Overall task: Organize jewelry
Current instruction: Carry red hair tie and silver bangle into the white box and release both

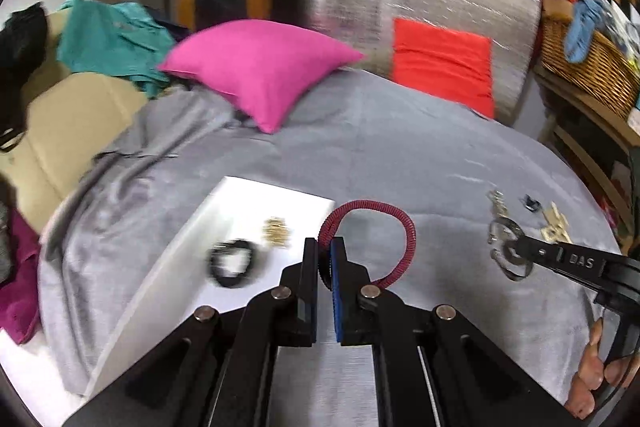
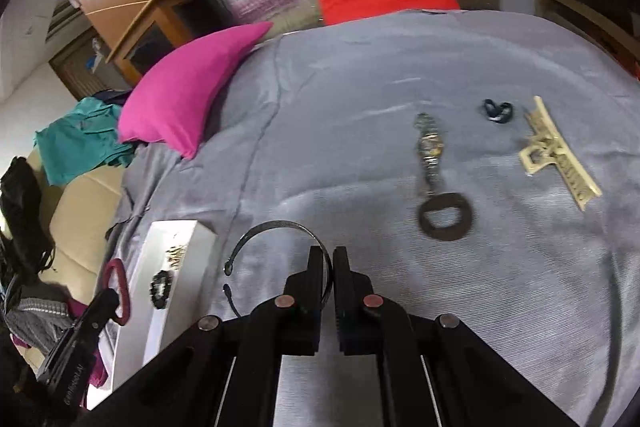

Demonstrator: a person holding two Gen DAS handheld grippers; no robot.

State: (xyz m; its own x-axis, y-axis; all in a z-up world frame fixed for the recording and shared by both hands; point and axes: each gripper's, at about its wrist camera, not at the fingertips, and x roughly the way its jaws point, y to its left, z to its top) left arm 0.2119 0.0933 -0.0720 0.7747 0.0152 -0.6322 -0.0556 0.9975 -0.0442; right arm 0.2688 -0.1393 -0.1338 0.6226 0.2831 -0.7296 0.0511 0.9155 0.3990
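In the left wrist view my left gripper (image 1: 325, 251) is shut on a dark red coiled bangle (image 1: 408, 239), held above the near edge of a white tray (image 1: 248, 199). The tray holds a black bracelet (image 1: 232, 263) and a gold piece (image 1: 276, 231). My right gripper (image 2: 329, 255) is shut on a thin dark open cuff (image 2: 280, 225) above the grey bedspread (image 2: 360, 75). Ahead of it lie a metal watch (image 2: 430, 151), a dark round ring (image 2: 444, 217), a small dark blue piece (image 2: 497, 111) and a cream hair claw (image 2: 558, 155).
A pink pillow (image 1: 260, 67) and a red cushion (image 1: 442, 63) lie at the far side of the bed. Teal and black clothes (image 1: 108, 39) are piled on a beige seat at left. A wicker basket (image 1: 592, 59) stands at right. A hand (image 1: 592, 379) holds the right gripper.
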